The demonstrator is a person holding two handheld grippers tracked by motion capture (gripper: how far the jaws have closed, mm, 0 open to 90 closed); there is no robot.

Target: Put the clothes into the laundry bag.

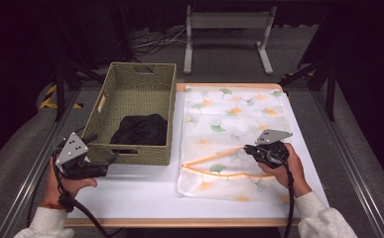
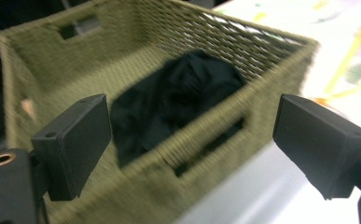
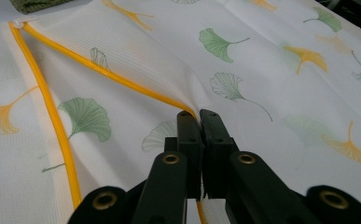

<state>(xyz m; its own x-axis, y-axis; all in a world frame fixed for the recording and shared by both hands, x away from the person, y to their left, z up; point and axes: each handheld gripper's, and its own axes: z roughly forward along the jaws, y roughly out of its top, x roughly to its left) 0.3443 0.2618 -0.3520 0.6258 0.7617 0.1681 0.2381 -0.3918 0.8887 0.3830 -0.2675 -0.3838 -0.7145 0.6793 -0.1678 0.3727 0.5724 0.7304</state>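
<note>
Right gripper (image 3: 199,116) has its jaws pressed together on the orange-trimmed upper lip of the bag (image 1: 234,119), at about 4 o'clock on the counter (image 1: 145,193); the lip rises in a ridge from the pinch toward 9 o'clock, so the mouth is starting to open. Left gripper (image 1: 111,161) has its jaws spread, holding nothing, at the near wall of the basket (image 1: 130,84), at 9 o'clock; the black cloth (image 1: 141,130) lies bunched at the basket's near end, between the spread jaws in the left gripper view.

Judged step: hold the mouth open while the left fetches the cloth. To do it well: lift the lip straight up and a little toward 12 o'clock, keeping only the top layer pinched; if both layers are caught the mouth stays shut; I cannot tell which from here. Left should drop over the basket wall and take the cloth at its highest fold.

Bag: thin white mesh, part see-through, printed with green and orange ginkgo leaves; orange trim at the opening; lies flat, right of the basket, touching or just beside it.
</note>
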